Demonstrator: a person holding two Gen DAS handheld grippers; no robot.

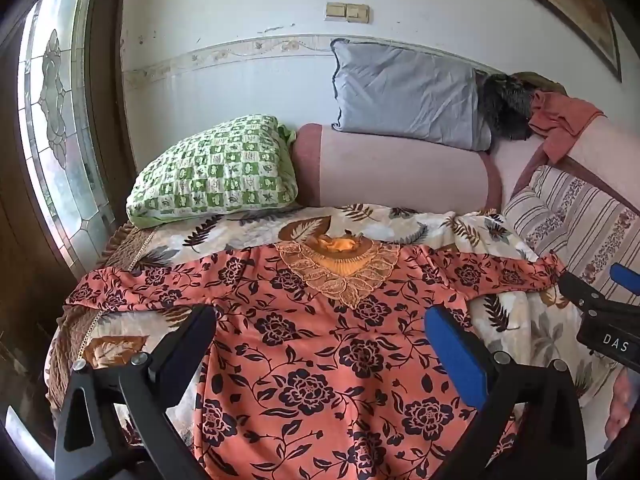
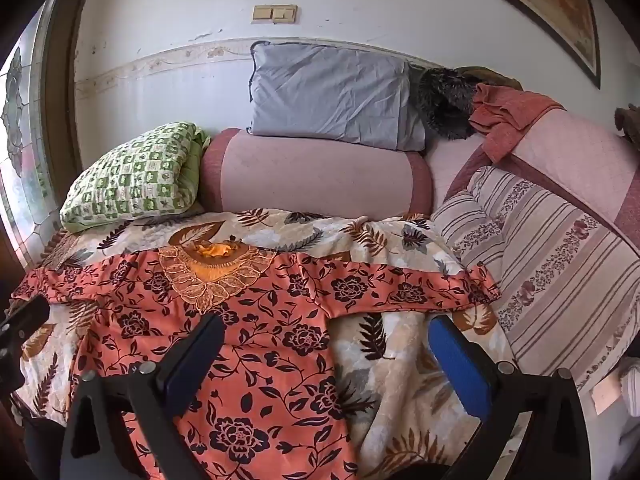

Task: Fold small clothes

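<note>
An orange dress with black flowers (image 1: pixel 320 344) lies spread flat on the leaf-print bedspread (image 1: pixel 256 232), lace collar (image 1: pixel 340 268) toward the pillows, both sleeves stretched out sideways. My left gripper (image 1: pixel 320 332) is open and empty above the dress's chest. My right gripper (image 2: pixel 324 348) is open and empty over the dress's right edge, below the right sleeve (image 2: pixel 400 286). The dress shows in the right wrist view too (image 2: pixel 248 360). The right gripper also appears at the right edge of the left wrist view (image 1: pixel 600 304).
A green checked pillow (image 1: pixel 216 172), a pink bolster (image 1: pixel 392 172) and a grey pillow (image 1: pixel 408 92) line the wall. A striped cushion (image 2: pixel 552 264) lies to the right. A stained-glass window (image 1: pixel 52 120) is at the left.
</note>
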